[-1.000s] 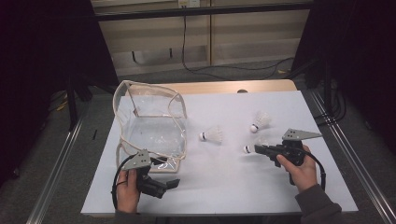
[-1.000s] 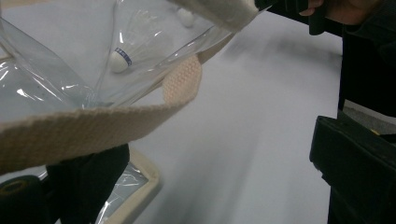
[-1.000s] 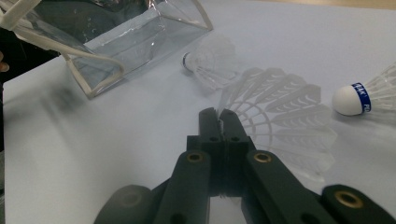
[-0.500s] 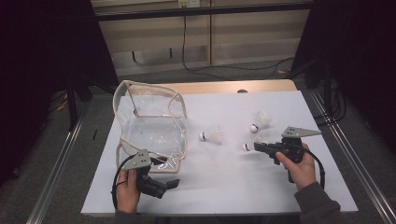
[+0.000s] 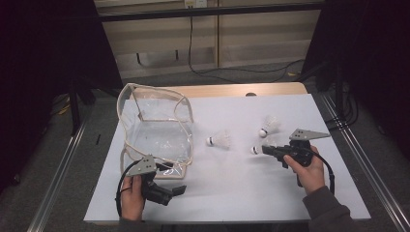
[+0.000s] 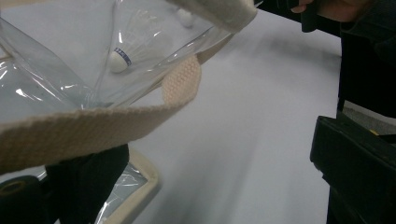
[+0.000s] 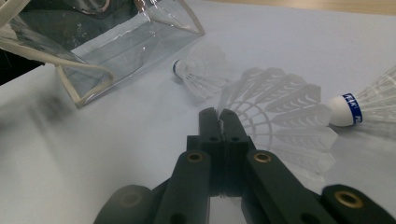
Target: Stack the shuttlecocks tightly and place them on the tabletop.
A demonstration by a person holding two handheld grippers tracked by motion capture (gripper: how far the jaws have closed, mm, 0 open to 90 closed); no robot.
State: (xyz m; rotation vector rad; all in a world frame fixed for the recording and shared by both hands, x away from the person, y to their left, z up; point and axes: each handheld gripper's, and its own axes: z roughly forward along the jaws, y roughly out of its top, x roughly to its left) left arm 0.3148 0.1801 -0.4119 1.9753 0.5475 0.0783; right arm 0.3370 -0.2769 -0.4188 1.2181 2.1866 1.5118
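High view: my right gripper (image 5: 265, 150) sits well to the right of the clear bag (image 5: 157, 133), its fingers together and clamped on the feather skirt of a shuttlecock (image 5: 255, 149) that lies on the white surface (image 5: 232, 188). In the right gripper view those fingers (image 7: 208, 122) pinch the edge of the skirt, with the bag up and to the left beyond it. Two more shuttlecocks lie on the surface right of the bag: one (image 5: 220, 140) just beside its right wall, the other (image 5: 268, 126) farther right, near the one I hold. My left gripper (image 5: 180, 189) rests at the bag's near corner; in the left gripper view its fingers (image 6: 86, 179) stand apart, with the bag's woven strap (image 6: 93, 126) draped across one of them.
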